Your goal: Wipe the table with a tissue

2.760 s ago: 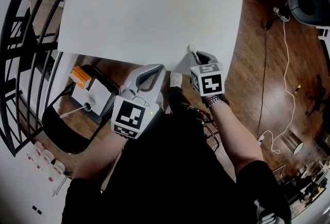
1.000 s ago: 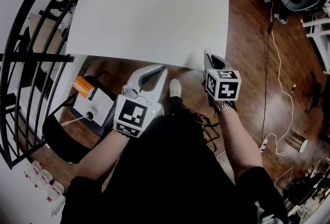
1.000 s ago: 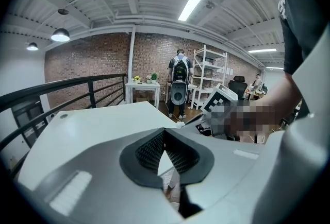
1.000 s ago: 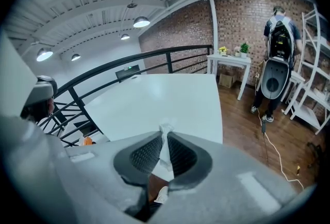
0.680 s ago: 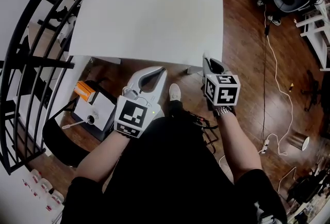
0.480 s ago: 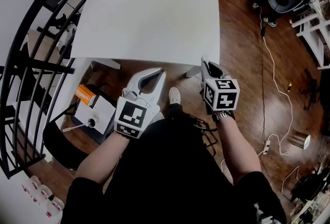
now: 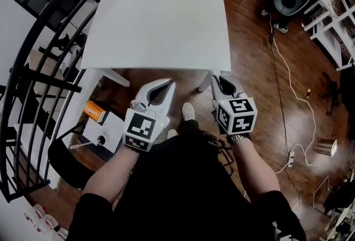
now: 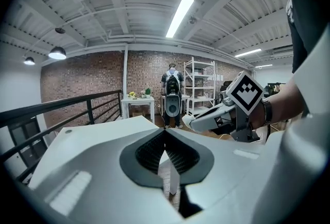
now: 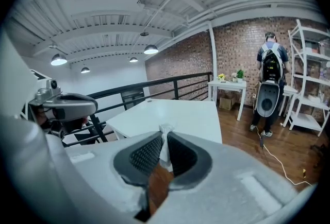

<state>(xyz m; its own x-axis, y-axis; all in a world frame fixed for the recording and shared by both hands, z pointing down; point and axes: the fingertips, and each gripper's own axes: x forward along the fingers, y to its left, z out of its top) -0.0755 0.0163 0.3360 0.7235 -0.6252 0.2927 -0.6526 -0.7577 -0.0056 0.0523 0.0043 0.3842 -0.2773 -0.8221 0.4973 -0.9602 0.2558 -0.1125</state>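
Note:
The white table (image 7: 161,29) stands ahead of me with nothing on its top. Both grippers hang in front of its near edge, over the wooden floor. My right gripper (image 7: 215,79) is shut on a small white tissue (image 9: 165,151), which stands upright between the ribbed pads and pokes out past the tips. In the right gripper view the table (image 9: 175,115) lies beyond the right gripper (image 9: 165,135). My left gripper (image 7: 165,85) is shut with nothing in it; its jaws meet at the tips (image 8: 166,133). The table (image 8: 103,127) shows to the left.
A black railing (image 7: 33,68) runs along the left. On the floor by the table leg lie an orange-and-white box (image 7: 102,123) and a black chair (image 7: 66,162). Cables (image 7: 288,85) trail on the right. A person (image 9: 270,63) stands far off near a small white table (image 9: 227,86).
The table has drawn away: both grippers were at its near edge and now hang well short of it. The right gripper has shifted right. Neither gripper's state has changed.

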